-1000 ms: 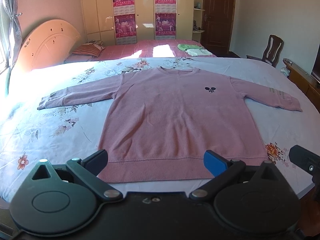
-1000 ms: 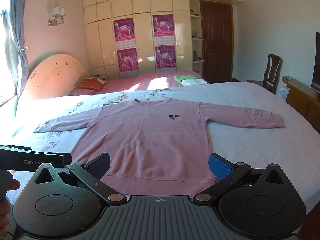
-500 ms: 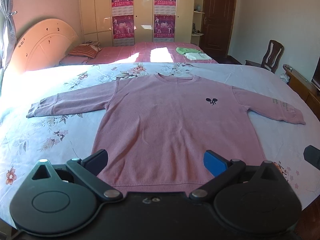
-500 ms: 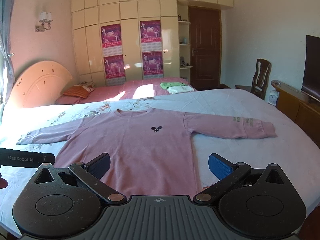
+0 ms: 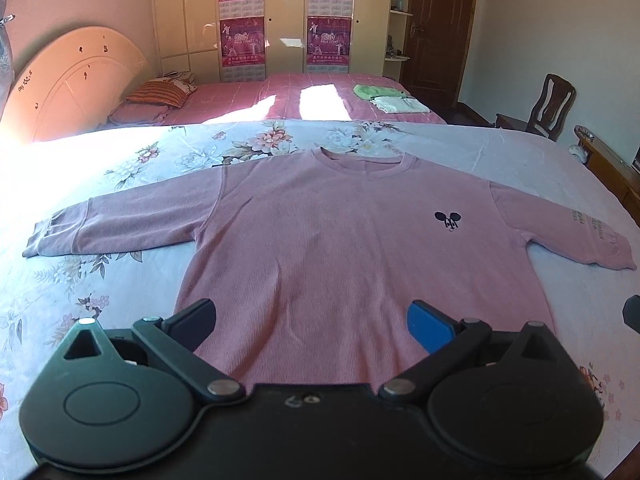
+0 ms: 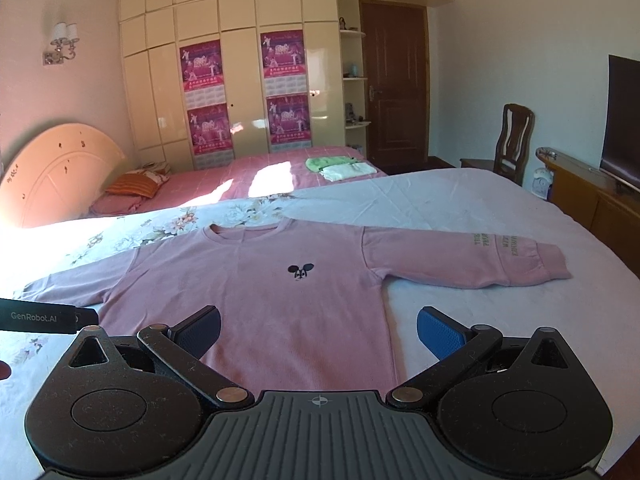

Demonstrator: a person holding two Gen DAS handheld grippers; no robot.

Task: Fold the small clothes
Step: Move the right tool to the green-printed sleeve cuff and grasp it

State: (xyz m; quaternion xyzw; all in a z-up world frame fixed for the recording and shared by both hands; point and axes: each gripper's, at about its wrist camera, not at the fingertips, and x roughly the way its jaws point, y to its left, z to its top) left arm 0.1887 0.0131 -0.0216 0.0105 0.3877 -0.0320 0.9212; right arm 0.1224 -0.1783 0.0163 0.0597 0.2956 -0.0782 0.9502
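A pink long-sleeved sweatshirt (image 5: 340,248) with a small black mouse logo lies flat, front up, on the floral bed sheet (image 5: 80,280), both sleeves spread out. It also shows in the right wrist view (image 6: 280,300). My left gripper (image 5: 312,322) is open and empty, above the sweatshirt's lower body. My right gripper (image 6: 318,332) is open and empty, above the lower right side of the sweatshirt, whose right side edge runs between its fingers. The hem is hidden behind both grippers.
A second bed with a pink cover (image 5: 280,100) lies beyond, with a striped pillow (image 5: 158,94) and folded green and white clothes (image 5: 390,98). A wooden chair (image 6: 514,136) and a low cabinet (image 6: 592,196) stand at the right. A wardrobe fills the back wall.
Both grippers have moved forward over the bed, so the sweatshirt looks nearer and its hem has gone out of sight behind them. Both stay open.
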